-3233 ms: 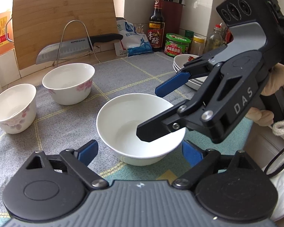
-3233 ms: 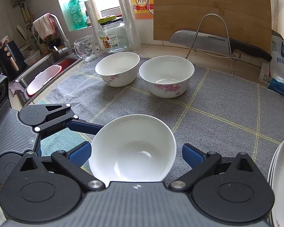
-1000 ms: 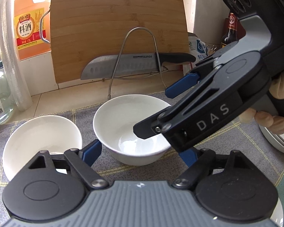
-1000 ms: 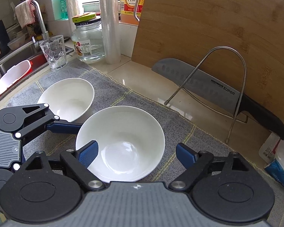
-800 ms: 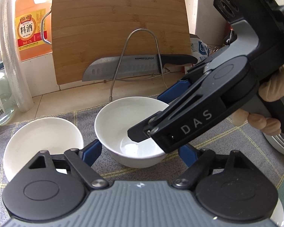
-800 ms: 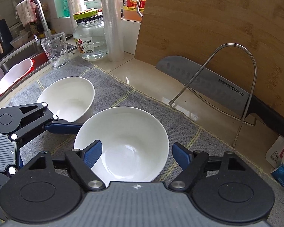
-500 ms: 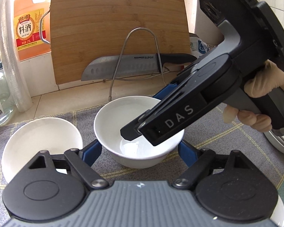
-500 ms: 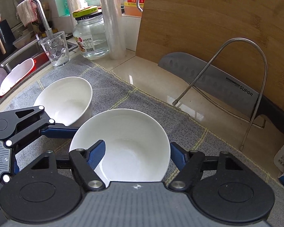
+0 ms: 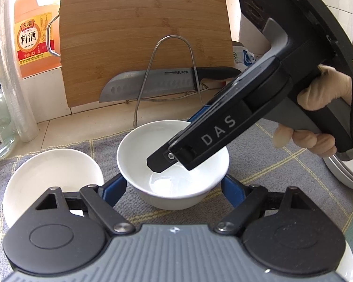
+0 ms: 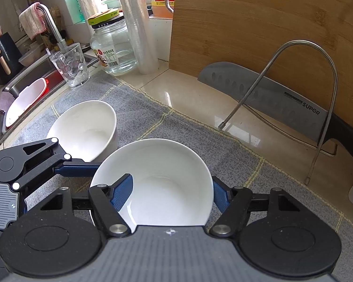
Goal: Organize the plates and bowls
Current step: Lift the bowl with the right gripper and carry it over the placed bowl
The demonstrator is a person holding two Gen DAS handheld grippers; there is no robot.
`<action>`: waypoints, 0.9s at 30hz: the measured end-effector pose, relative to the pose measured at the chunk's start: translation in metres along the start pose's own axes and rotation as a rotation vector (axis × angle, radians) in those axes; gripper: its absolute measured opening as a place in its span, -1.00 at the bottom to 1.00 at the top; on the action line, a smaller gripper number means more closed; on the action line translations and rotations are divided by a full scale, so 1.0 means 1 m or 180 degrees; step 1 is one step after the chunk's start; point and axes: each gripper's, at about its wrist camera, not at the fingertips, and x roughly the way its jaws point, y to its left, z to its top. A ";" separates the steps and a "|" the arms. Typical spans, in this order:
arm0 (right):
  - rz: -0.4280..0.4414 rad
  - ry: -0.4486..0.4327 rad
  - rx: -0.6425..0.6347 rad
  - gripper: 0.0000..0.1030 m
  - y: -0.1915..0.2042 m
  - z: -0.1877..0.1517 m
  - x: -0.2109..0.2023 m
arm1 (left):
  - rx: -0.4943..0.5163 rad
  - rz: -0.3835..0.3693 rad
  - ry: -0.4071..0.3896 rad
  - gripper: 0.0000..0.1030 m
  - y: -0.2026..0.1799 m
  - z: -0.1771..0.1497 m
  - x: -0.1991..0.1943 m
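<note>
Bowl (image 10: 167, 183) sits on grey cloth (image 10: 176, 127), just in front of wire rack (image 10: 294, 89); right gripper (image 10: 170, 192) clamped on its rim, one blue finger (image 10: 122, 193) inside, other outside; left gripper (image 9: 174, 189) spread wide, fingers either side of bowl (image 9: 173, 164), apart from it. Second bowl (image 10: 87, 127) just left of it; plate stack (image 9: 346, 171) off to its right. Behind rack: knife (image 10: 277, 108), bamboo board (image 10: 258, 23). Left of board: wrap roll (image 10: 136, 23), jar (image 10: 111, 47), glass (image 10: 70, 64), sink w/ tap (image 10: 49, 25).
</note>
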 end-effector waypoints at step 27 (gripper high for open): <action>0.0015 -0.0232 -0.0061 0.48 0.049 -0.024 -0.073 | 0.0150 -0.0142 -0.0113 0.69 -0.021 0.002 -0.080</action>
